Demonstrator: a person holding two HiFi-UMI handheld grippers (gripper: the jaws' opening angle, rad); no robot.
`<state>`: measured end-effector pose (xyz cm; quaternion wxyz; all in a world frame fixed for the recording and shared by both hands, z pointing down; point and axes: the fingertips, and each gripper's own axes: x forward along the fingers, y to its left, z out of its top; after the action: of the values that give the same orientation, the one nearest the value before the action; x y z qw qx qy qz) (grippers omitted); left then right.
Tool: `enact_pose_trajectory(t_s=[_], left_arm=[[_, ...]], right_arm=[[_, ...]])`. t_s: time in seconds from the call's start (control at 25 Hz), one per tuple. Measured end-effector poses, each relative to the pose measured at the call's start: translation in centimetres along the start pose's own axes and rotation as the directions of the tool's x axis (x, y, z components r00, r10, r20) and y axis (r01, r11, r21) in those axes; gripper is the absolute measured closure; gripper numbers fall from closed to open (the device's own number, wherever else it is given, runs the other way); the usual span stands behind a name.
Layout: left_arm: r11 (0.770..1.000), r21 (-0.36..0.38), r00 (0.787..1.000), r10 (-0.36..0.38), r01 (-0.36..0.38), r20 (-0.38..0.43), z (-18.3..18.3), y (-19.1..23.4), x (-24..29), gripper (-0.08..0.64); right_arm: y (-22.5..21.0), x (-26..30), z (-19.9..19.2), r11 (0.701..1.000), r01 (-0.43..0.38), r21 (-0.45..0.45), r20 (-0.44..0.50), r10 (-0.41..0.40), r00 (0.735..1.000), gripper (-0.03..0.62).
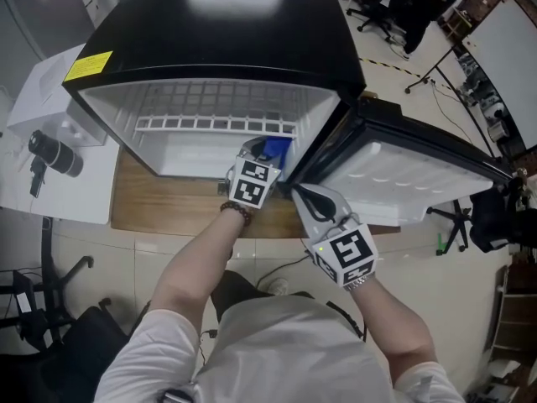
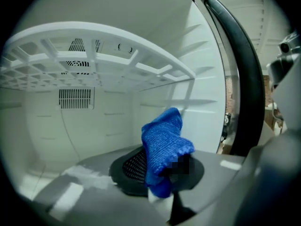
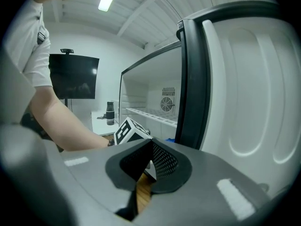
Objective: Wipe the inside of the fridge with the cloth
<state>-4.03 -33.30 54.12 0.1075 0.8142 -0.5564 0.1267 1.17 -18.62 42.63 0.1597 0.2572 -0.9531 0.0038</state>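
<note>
The small black fridge (image 1: 218, 32) stands open, with its white inside and a white wire shelf (image 1: 214, 124) in the head view. My left gripper (image 1: 262, 159) reaches into the lower compartment and is shut on a blue cloth (image 1: 276, 149). In the left gripper view the cloth (image 2: 164, 142) sticks up bunched from the left gripper (image 2: 162, 175), below the shelf (image 2: 94, 51) and clear of the back wall. My right gripper (image 1: 302, 195) is shut and empty, at the hinge-side bottom corner of the open door (image 1: 403, 183). The right gripper (image 3: 149, 166) holds nothing in its own view.
The fridge rests on a wooden board (image 1: 168, 204). A white side table (image 1: 42, 107) with a black cylinder (image 1: 54, 154) stands at its left. The door's black edge (image 3: 193, 79) is close on my right gripper's right. Chairs and stands fill the floor behind.
</note>
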Motion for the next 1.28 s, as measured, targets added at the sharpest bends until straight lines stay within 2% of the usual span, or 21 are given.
enact_pose_trajectory(t_s=[0.68, 1.28], left_arm=[[0.993, -0.021, 0.992, 0.121, -0.120, 0.048, 0.7, 4.0, 5.1, 0.499], [0.970, -0.068, 0.967, 0.240, -0.235, 0.085, 1.0, 6.1, 7.2, 0.499]], right_arm=[[0.1, -0.6, 0.4, 0.998, -0.056, 0.000, 0.048, 0.056, 0.997, 0.591], [-0.9, -1.4, -0.2, 0.999, -0.035, 0.022, 0.060, 0.034, 0.998, 0.591]])
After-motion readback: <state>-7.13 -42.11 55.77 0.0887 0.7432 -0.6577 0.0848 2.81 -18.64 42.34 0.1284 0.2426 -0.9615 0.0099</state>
